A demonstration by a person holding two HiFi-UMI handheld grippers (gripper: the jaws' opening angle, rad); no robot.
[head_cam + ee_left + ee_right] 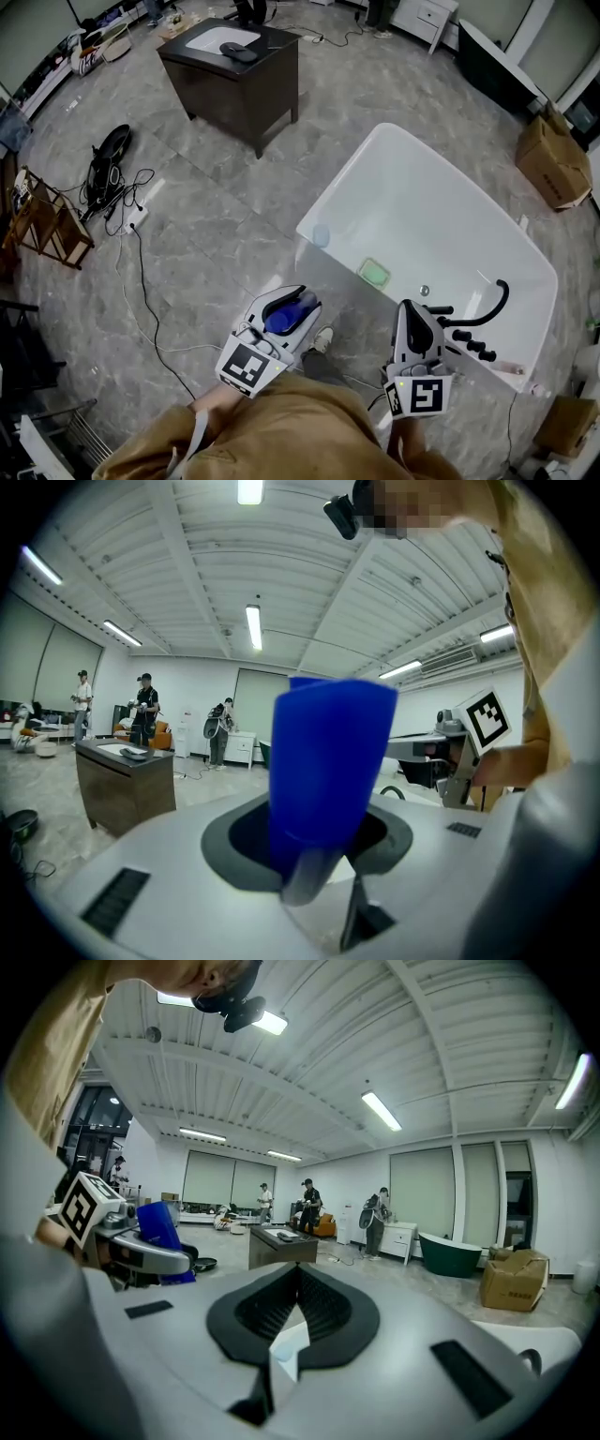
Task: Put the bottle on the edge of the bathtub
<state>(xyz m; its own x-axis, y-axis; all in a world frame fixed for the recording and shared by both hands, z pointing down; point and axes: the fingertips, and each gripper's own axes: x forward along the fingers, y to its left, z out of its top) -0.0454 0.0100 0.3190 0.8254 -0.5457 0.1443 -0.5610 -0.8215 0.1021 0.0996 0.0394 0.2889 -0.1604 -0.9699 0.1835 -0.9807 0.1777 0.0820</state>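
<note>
A blue bottle (289, 314) sits between the jaws of my left gripper (298, 302), which is shut on it and held above the floor just left of the white bathtub (314, 211). In the left gripper view the bottle (328, 761) stands up between the jaws and fills the middle. My right gripper (413, 311) hovers over the tub's near rim by the black faucet (480, 319). Its pads (323, 1307) meet with nothing between them. The left gripper with the bottle (161, 1226) shows at the left of the right gripper view.
A green pad (374, 274) lies inside the tub and a small pale round thing (322, 234) sits at its left rim. A dark cabinet with a white basin (234, 66) stands further off. Cables (122, 187), a wooden rack (42, 225) and a cardboard box (553, 159) are on the floor.
</note>
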